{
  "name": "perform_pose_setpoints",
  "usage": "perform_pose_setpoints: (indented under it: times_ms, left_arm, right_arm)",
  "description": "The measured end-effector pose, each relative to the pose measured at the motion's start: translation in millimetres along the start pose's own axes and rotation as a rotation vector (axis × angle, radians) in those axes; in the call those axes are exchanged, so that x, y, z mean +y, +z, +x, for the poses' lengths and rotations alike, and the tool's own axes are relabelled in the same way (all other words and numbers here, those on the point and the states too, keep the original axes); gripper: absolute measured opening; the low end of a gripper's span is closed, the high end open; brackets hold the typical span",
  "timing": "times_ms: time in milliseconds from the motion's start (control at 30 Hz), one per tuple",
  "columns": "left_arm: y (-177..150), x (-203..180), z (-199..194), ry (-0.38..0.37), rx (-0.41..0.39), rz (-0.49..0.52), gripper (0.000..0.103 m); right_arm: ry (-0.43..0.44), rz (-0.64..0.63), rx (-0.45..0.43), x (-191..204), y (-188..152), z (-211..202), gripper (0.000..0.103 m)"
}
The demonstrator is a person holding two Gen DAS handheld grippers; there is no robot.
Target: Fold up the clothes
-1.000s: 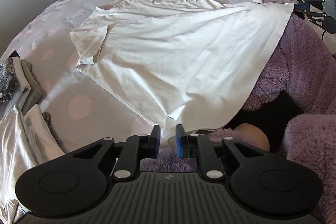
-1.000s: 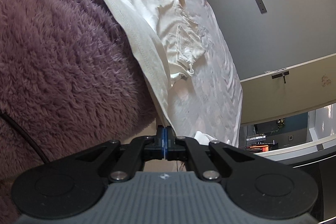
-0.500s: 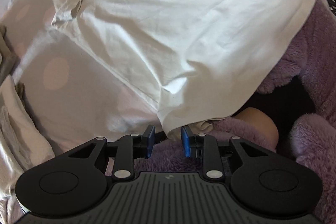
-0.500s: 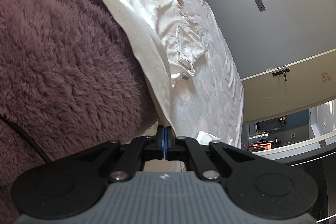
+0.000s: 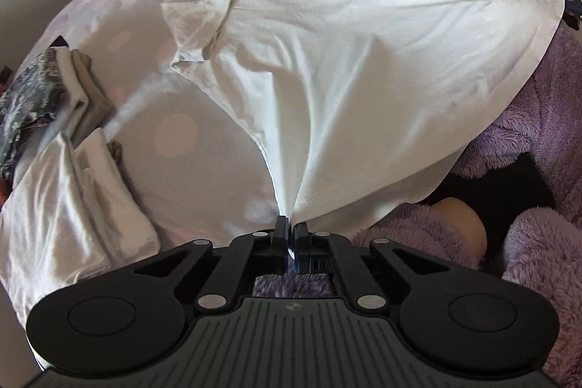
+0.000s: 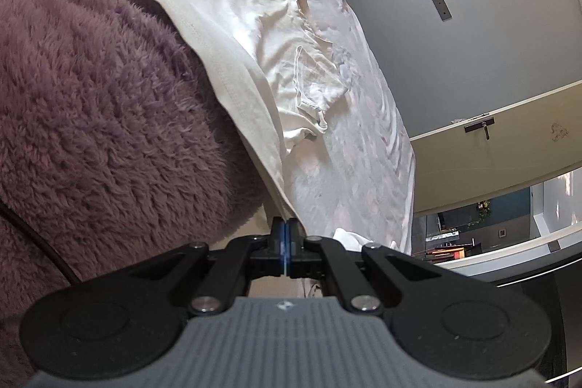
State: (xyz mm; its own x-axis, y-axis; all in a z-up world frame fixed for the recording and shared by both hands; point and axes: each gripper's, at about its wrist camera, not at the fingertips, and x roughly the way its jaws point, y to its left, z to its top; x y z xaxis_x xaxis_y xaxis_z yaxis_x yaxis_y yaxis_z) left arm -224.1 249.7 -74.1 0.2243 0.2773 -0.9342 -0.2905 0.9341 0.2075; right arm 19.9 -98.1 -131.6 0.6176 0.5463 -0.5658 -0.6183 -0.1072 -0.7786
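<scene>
A white T-shirt lies spread across a bed, its hem draped over a purple fleece robe. The left tool is clamped on one bottom corner, pulling the cloth into taut folds; the right tool is closed on the hem's other end (pads pressed together). Folded clothes are stacked at the bed's left.
</scene>
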Motion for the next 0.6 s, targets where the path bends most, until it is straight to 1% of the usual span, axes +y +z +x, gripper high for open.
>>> perform_pose_setpoints:
  times_ms: [67,200,233,333,467,533,600]
  left_arm:
    - [-5,-3,-3,0.028,0.008,0.016,0.001]
    - [-8,-20,7,0.095,0.004,0.089,0.001]
    - [-7,-23,9,0.105,0.0,0.099,0.001]
    - [-7,-22,11,0.104,-0.008,0.098,0.001]
    - [-7,-20,11,0.098,-0.009,0.095,0.001]
    - [-8,-21,10,0.096,-0.01,0.094,0.001]
    - [-8,-21,10,0.096,-0.009,0.094,0.001]
  right_arm:
    - [0.004,-0.006,0.004,0,-1,0,0.0]
    - [0.016,0.002,0.005,0,-3,0,0.0]
    - [0.018,0.008,0.004,0,-3,0,0.0]
    - [0.02,0.032,-0.011,3,-4,-3,0.001]
    - [0.035,0.122,-0.026,3,-7,-7,0.002]
    - [0.045,0.187,-0.037,0,-12,-11,0.003]
    - [0.055,0.284,-0.045,-7,-18,-15,0.003]
